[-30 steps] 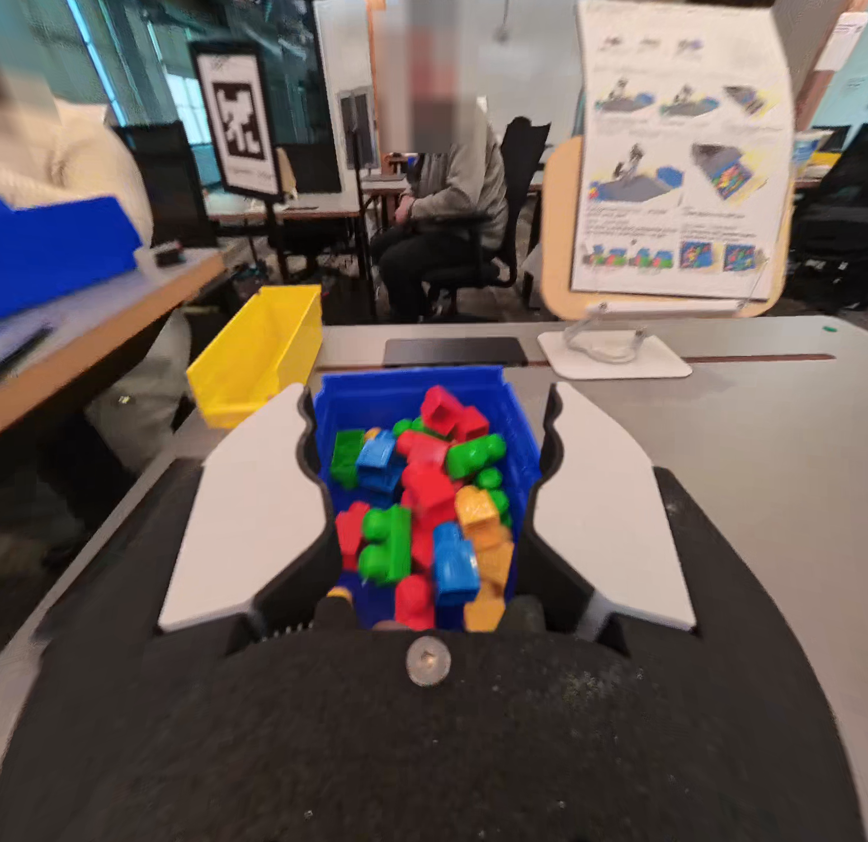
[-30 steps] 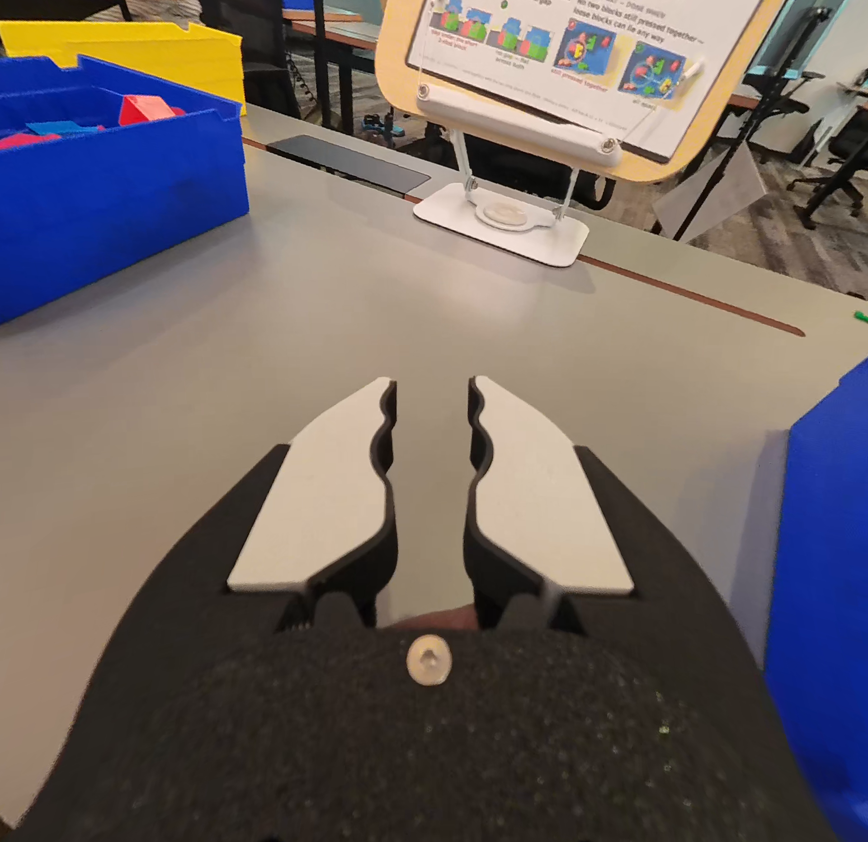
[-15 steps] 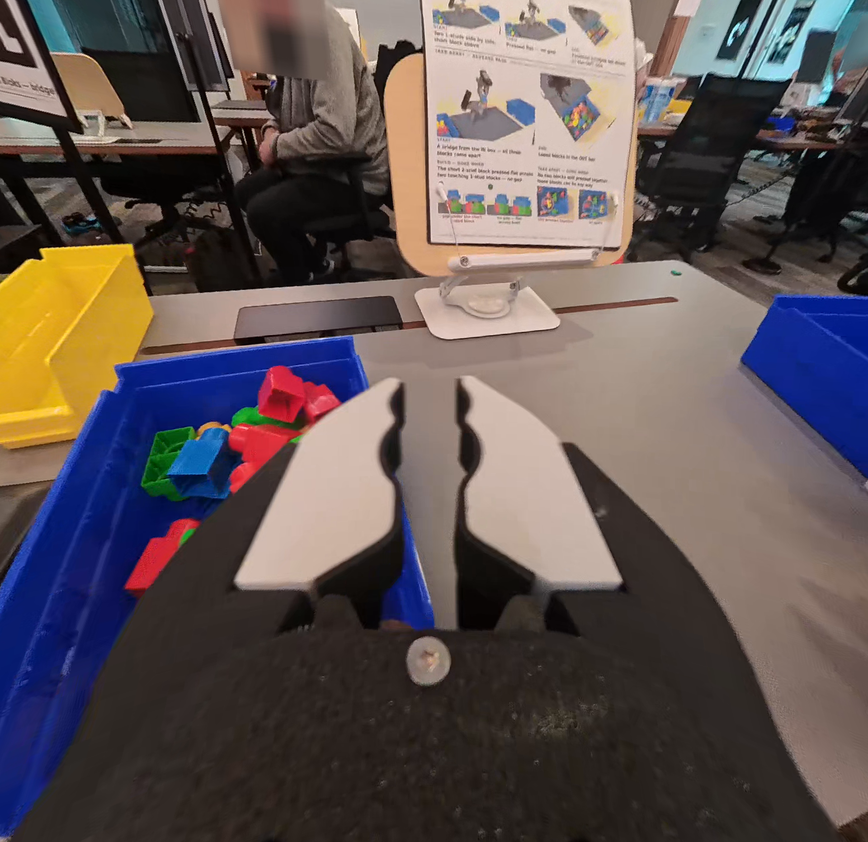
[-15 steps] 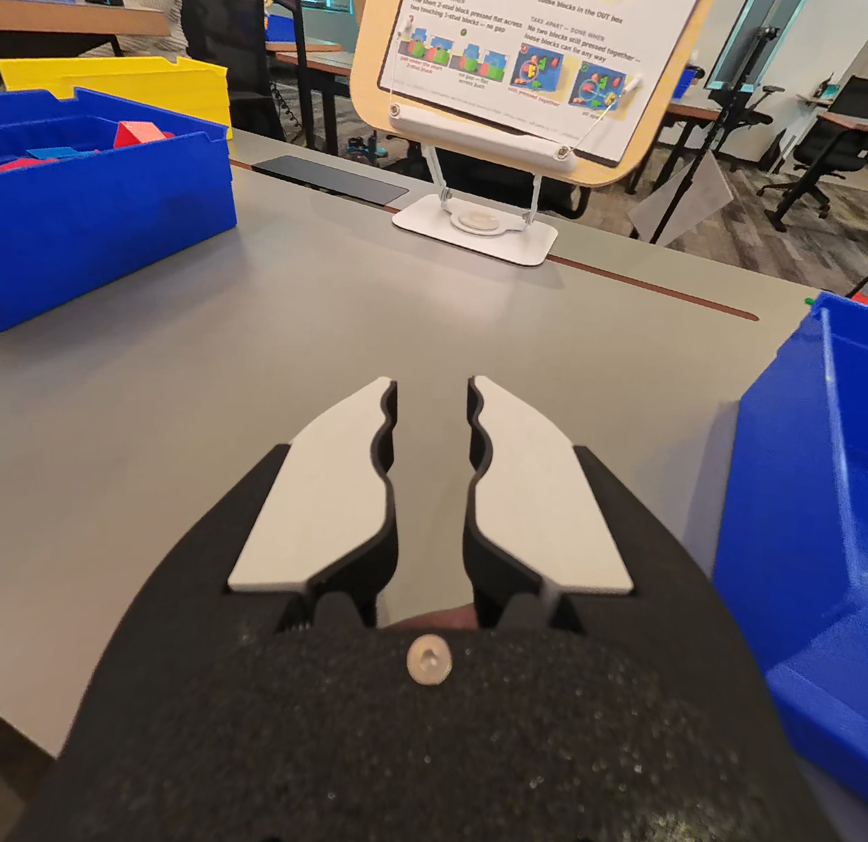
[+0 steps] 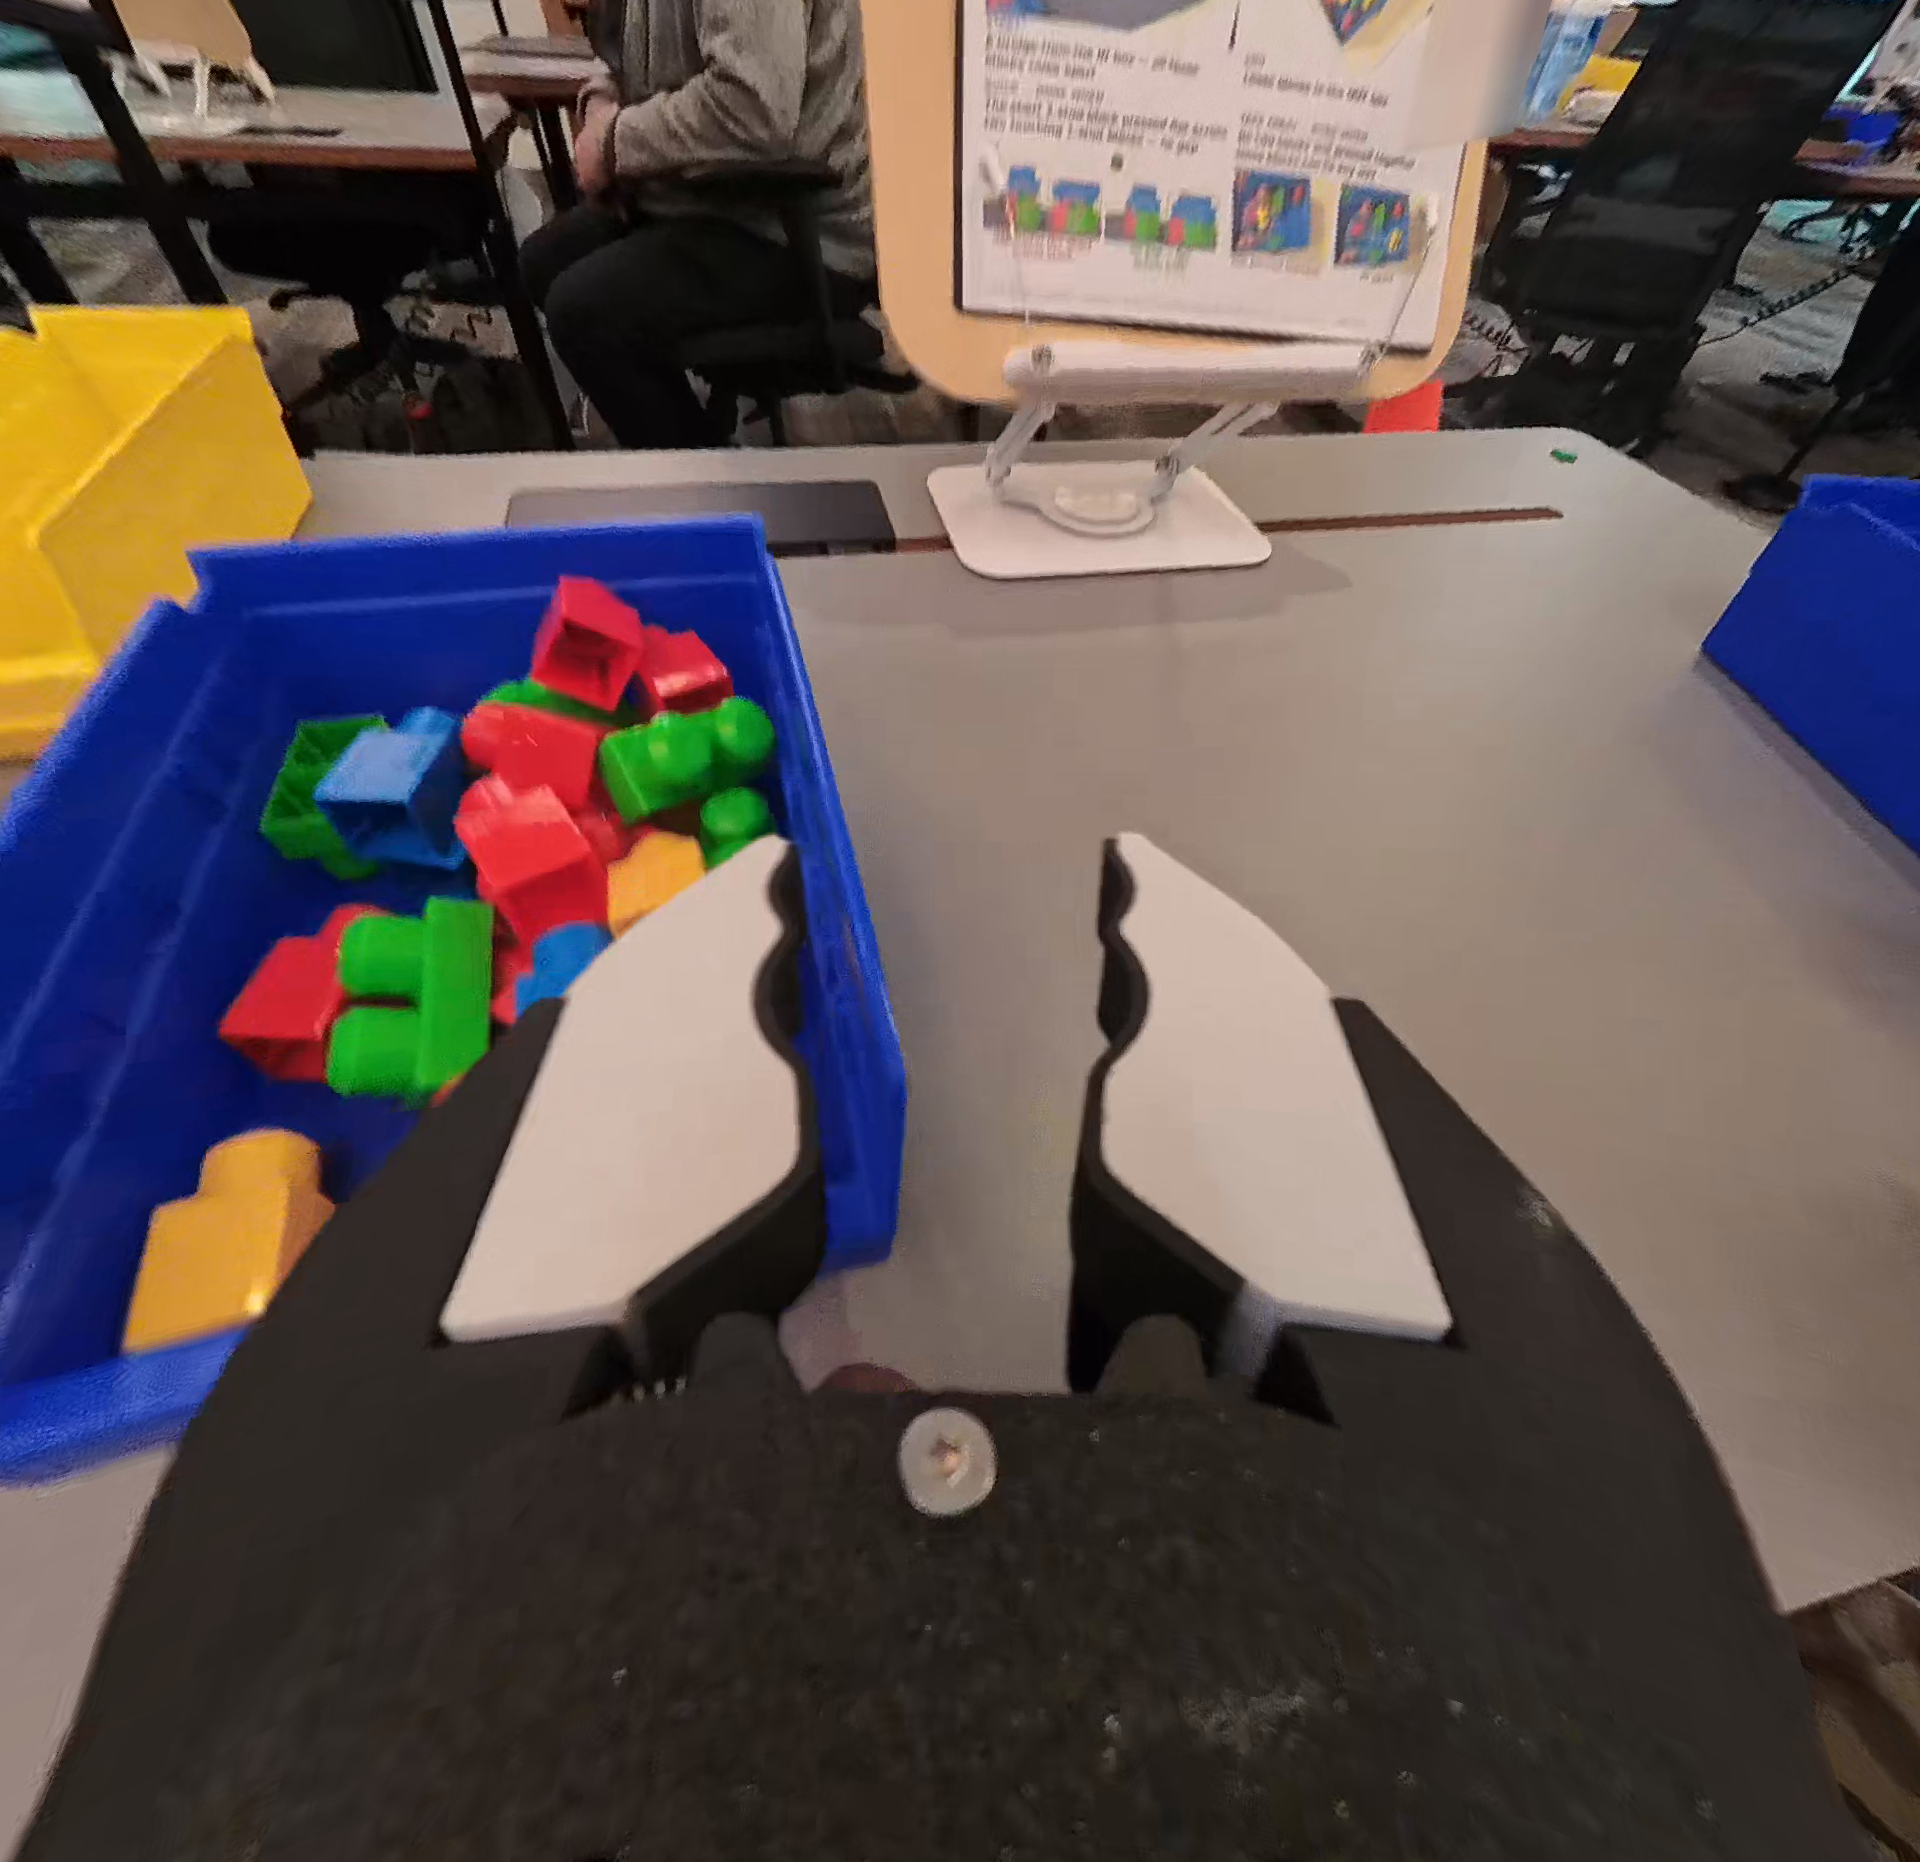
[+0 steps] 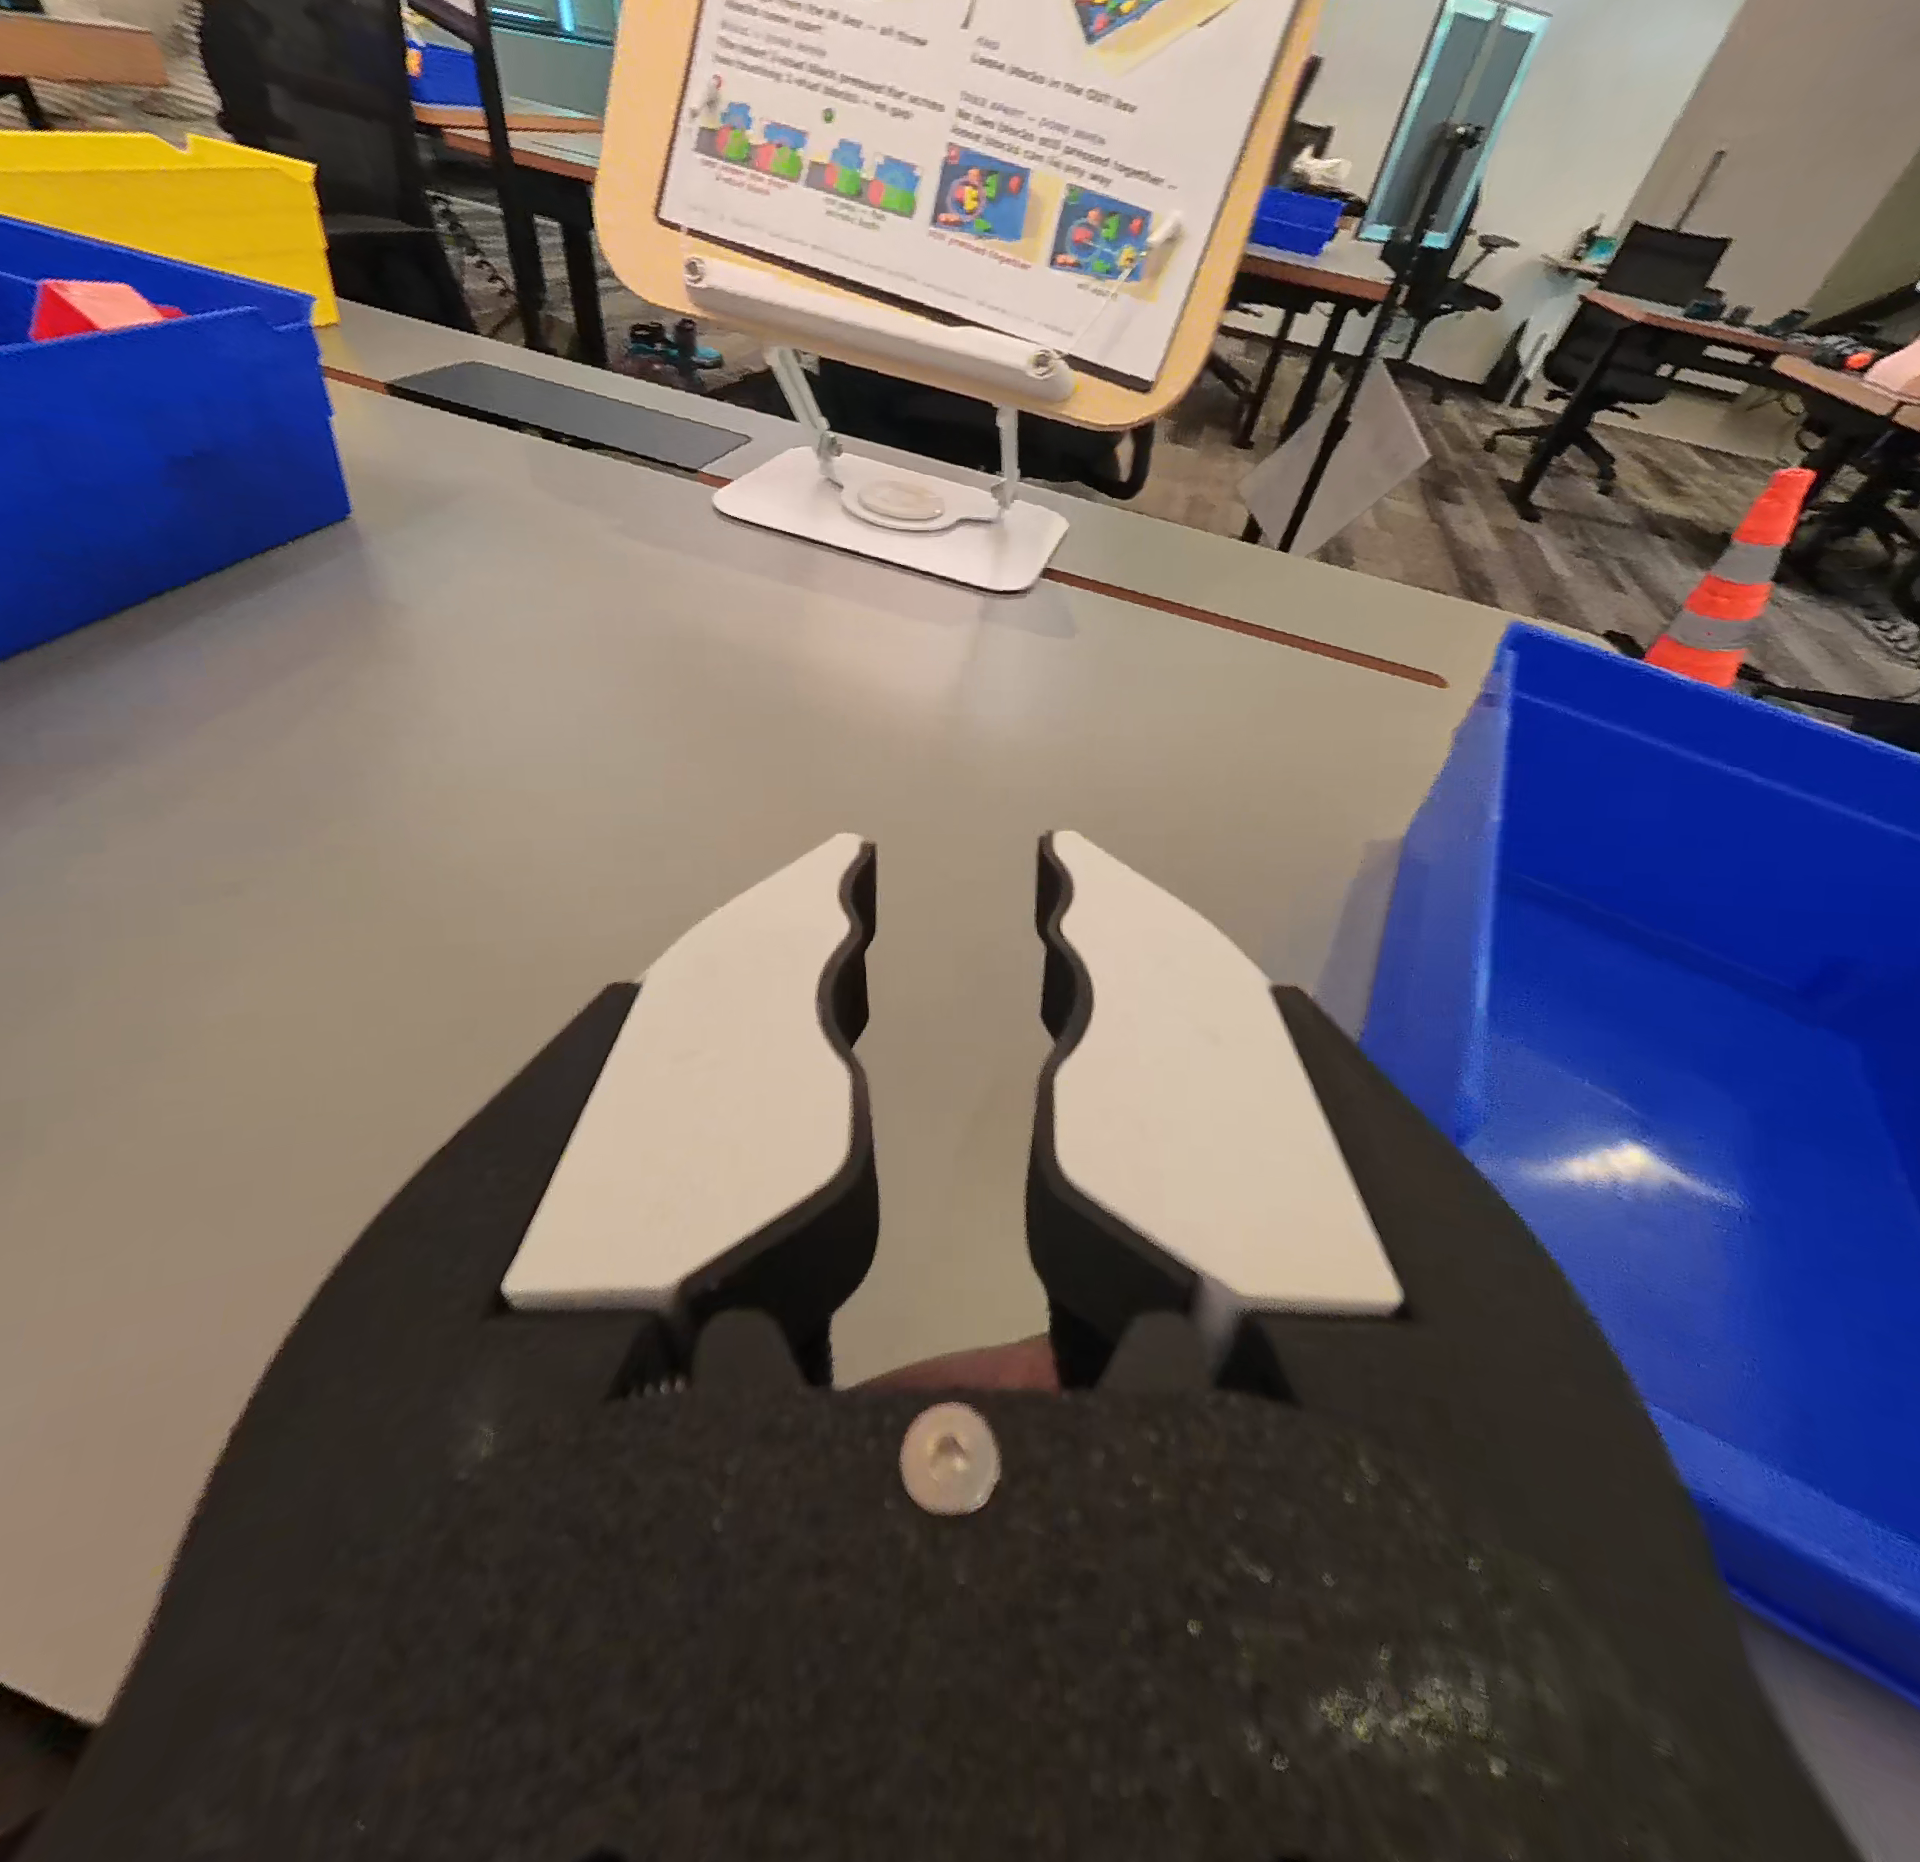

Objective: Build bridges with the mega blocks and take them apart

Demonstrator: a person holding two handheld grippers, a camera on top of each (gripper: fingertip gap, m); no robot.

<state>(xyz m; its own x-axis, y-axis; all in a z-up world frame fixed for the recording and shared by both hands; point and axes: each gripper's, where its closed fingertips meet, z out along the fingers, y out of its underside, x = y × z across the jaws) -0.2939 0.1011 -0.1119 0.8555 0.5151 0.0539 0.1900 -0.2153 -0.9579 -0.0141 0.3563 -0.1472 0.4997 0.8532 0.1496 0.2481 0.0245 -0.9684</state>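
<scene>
Mega blocks (image 5: 520, 856) loose in blue bin (image 5: 831, 981); left tool (image 5: 945, 856) spread empty over bin wall, right tool (image 6: 956, 851) slightly parted, empty. Risk: finger clips wall on descent.

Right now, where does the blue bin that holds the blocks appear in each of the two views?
Left wrist view: the blue bin with blocks fills the left side, by the left fingertip of the left gripper.
Right wrist view: only its corner shows at the left edge.
Shared landmark: the instruction stand at the table's far edge.
</scene>
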